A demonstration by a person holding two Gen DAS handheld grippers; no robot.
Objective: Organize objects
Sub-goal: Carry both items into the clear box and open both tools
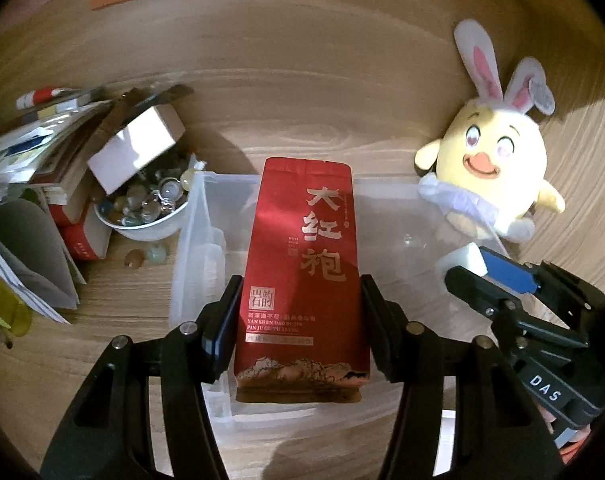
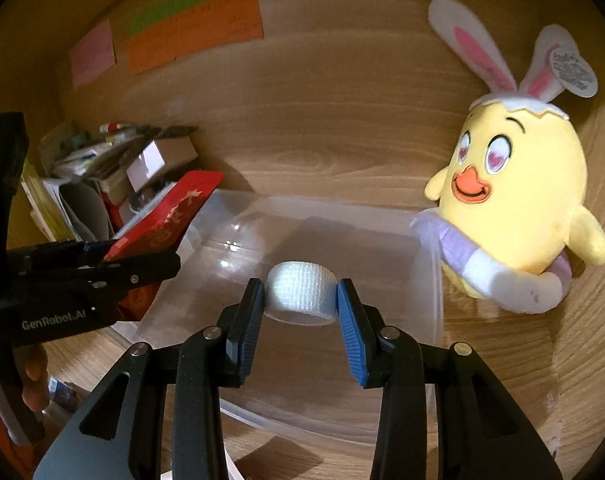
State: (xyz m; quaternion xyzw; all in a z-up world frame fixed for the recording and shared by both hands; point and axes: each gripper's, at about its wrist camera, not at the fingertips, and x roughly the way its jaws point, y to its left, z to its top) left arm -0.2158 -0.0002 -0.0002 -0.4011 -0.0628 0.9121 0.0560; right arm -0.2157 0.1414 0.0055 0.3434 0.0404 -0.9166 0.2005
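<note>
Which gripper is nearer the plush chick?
Right. The right gripper, holding a white roll, is beside the plush chick; the left gripper, holding a red pouch, is farther across the clear bin.

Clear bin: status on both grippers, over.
Left gripper shut on red tea pouch, right gripper on white tape roll. Both over clear bin. Nothing blocking.
</note>
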